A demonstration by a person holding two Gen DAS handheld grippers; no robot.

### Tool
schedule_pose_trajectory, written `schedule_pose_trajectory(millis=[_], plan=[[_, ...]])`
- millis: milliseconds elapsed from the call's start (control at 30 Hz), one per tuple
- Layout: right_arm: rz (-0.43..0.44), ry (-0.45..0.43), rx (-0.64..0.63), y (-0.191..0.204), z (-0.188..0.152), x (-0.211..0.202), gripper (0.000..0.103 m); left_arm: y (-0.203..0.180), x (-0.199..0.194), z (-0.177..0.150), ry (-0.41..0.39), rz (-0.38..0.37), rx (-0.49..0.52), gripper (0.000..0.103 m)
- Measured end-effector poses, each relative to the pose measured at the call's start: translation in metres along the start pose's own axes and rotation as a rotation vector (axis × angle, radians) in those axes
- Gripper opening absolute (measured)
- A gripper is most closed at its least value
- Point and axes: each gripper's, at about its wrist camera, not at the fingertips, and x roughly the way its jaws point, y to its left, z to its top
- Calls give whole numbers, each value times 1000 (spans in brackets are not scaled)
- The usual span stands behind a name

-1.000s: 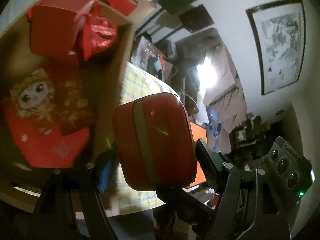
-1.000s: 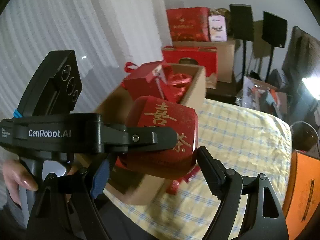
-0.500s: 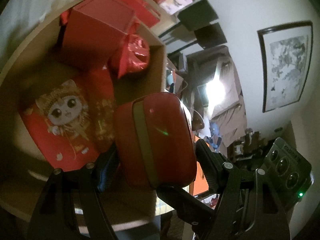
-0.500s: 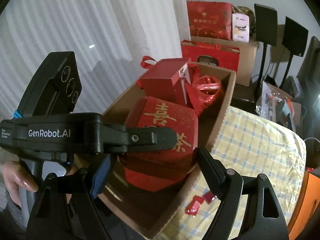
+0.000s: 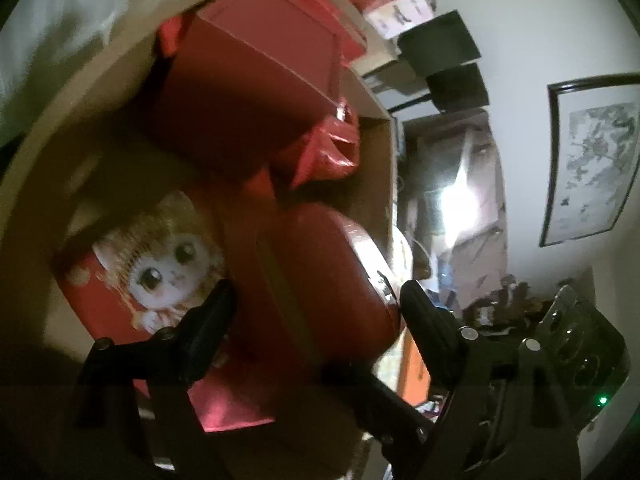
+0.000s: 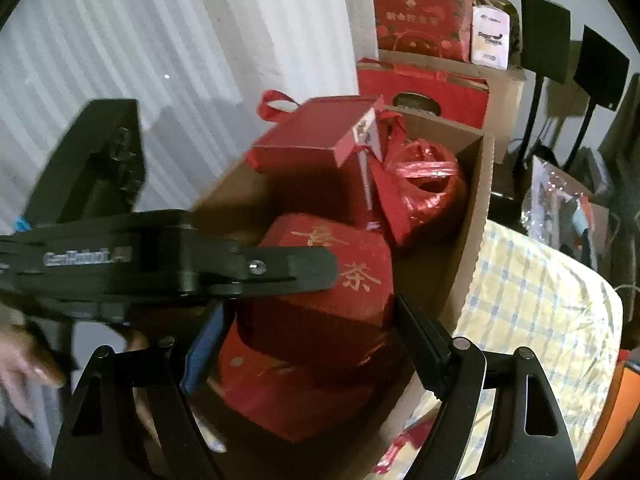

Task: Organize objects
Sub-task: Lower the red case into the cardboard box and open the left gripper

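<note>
Right wrist view: both tools — left (image 5: 316, 304), right (image 6: 304, 344) — clamp a rounded red tin (image 6: 332, 276) with gold characters.

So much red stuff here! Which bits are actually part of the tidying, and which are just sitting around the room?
In the job:
red tea tin, held between both grippers
left gripper
right gripper
cardboard box
cartoon-cat packet
red gift box
shiny red bag

Lying about:
checked cloth
framed picture

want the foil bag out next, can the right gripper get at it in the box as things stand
Probably not yet. The right gripper has the red tin between its fingers, and that tin sits directly in front of the foil bag inside the cardboard box.
</note>
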Motion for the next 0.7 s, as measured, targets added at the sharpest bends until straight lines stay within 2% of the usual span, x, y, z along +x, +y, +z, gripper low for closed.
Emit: schedule_pose_trajectory(millis=[133,300,533,700], plan=[[-78,26,-24,1,0,18,82,2,-5,2,-32,26,15,85],[-122,44,-45,3,-3,32,82,2,-16,-1,-64,36,30,86],[-136,52,-46,5,-7,32,82,0,-27,-8,-72,55,66,86],[-128,71,-44,7,-14,21,83,-6,-30,-16,-74,98,112,86]])
